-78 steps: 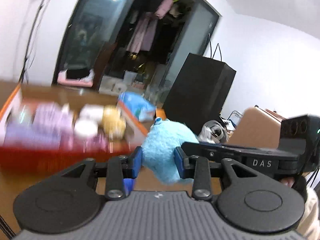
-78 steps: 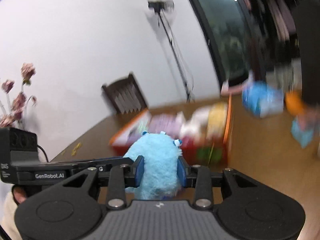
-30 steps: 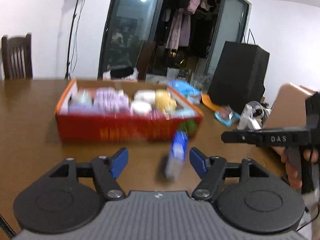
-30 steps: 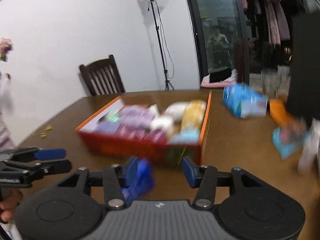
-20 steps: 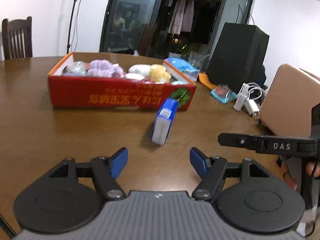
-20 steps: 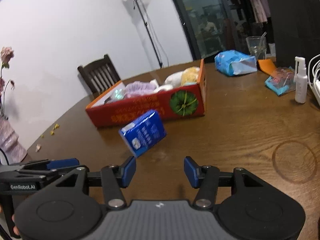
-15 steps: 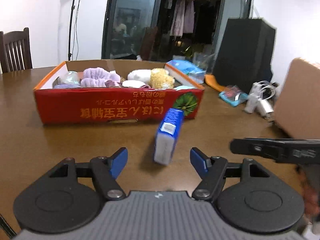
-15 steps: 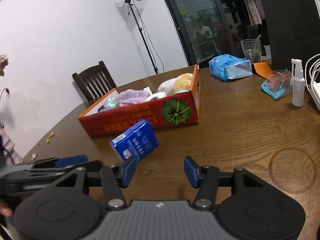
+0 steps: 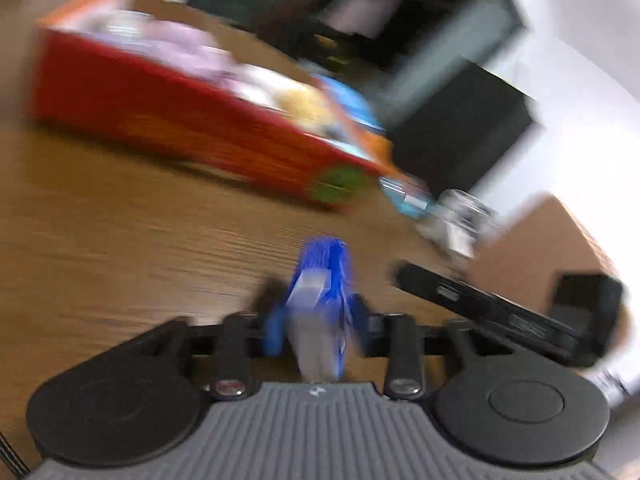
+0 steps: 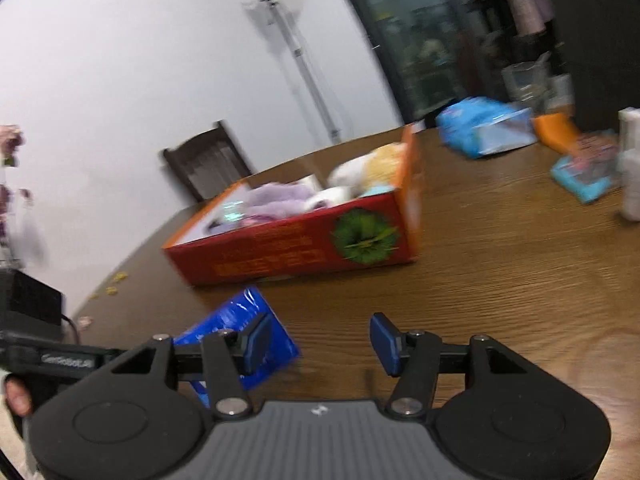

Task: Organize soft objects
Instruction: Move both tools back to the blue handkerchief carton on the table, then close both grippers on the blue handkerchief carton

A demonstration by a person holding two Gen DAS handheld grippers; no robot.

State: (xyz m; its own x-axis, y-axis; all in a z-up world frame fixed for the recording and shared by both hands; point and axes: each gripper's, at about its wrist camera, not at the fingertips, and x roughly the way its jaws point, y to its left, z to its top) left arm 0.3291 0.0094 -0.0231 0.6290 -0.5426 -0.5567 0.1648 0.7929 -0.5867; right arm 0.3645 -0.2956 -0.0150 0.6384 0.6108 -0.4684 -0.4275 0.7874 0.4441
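The counter (image 10: 500, 264) is brown wood grain. In the right wrist view, going left to right: dried flowers (image 10: 10, 148) at 9 o'clock against a white wall, a dark chair (image 10: 204, 168) at 10, a lamp stand (image 10: 296, 52) at 12, dark glass doors (image 10: 432, 40) at 1. The red box (image 10: 296, 256) sits mid-counter with plush toys (image 10: 280, 200) inside. A light-blue bag (image 10: 484, 126), an orange item (image 10: 556, 128) and a small teal pack (image 10: 586, 176) lie at 2 to 3 o'clock.

The blue pack (image 9: 320, 312) stands on the counter just in front of the box, at 7 o'clock in the right view. The left tongs (image 9: 316, 330) have just been closing, and their blue pads now press the pack's two sides; that view is blurred. The right tongs (image 10: 320, 344) stand apart with nothing between them, the pack just left of their left finger.

Half a second ago the pack stood free ahead of the wide left tongs; now it sits between them. The box looks tilted and nearer 10 o'clock in the left view.
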